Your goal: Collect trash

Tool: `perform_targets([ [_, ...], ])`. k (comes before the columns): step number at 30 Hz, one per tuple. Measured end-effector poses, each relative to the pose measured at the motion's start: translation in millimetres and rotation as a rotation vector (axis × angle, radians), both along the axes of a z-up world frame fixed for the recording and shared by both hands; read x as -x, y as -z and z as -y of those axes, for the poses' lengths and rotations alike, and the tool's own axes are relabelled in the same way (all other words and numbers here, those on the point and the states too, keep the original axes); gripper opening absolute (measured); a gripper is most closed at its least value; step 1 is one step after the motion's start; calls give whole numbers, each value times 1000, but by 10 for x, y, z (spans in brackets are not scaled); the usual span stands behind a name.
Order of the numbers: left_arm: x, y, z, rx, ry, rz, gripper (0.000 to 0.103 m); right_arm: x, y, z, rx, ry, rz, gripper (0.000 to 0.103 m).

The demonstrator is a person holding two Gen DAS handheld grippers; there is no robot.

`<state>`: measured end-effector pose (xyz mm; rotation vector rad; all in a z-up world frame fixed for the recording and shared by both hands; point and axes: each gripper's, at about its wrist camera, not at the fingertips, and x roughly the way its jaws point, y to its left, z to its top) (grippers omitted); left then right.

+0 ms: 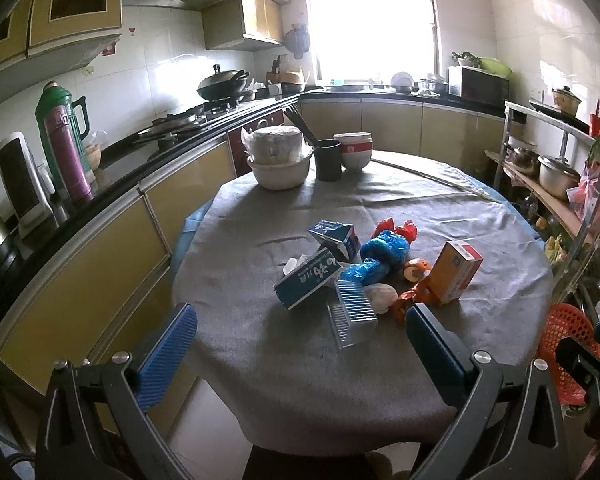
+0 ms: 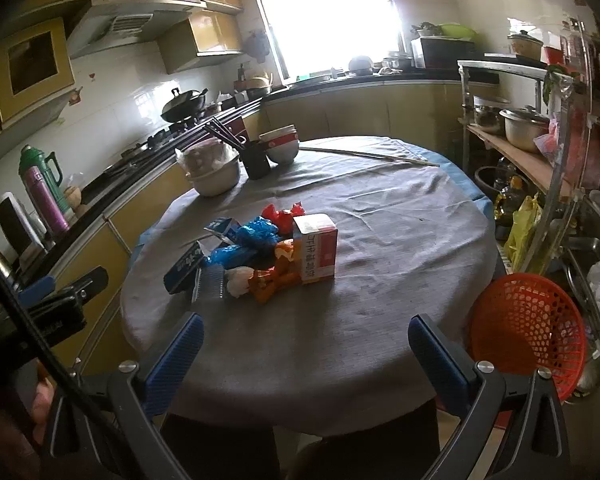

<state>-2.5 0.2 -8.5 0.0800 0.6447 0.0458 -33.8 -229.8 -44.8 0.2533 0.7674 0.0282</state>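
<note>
Centrally on the round tabletop (image 1: pixel 380 360), which is covered by a grey cloth, a heap of trash is seen. A dark blue carton (image 1: pixel 306 282) printed with white Chinese characters lies tilted at the heap's left, with a second blue-and-white milk carton (image 1: pixel 336 236) just behind it. The characters are not resolved well enough to be read. Crumpled blue plastic bags (image 1: pixel 382 252) are piled between the cartons and an orange-and-white box (image 1: pixel 456 272), whose side carries a column of red Chinese writing, best shown in the right wrist view (image 2: pixel 315 252). Red wrappers (image 1: pixel 400 228) lie behind the blue bags, orange wrappers (image 2: pixel 272 280) in front of the box, and a clear ribbed plastic tray (image 1: pixel 352 312) sits at the near edge of the heap, beside a crumpled whitish wad (image 1: pixel 380 296).

The left claw (image 1: pixel 300 332) is held apart and empty near the tray, touching nothing. The right claw (image 2: pixel 306 344) is likewise spread wide, nearer than the heap. A red mesh basket (image 2: pixel 528 328) is seen just beside the tabletop's right rim. Stacked bowls (image 1: pixel 354 150) and a black cup of chopsticks (image 1: pixel 327 160) stand at the far edge.
</note>
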Motion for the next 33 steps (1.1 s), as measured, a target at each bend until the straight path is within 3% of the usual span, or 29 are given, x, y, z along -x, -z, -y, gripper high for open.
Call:
perform_targets([
  [33, -26, 45, -42, 14, -9, -16, 103, -9, 26, -56, -13, -24, 0, 103],
])
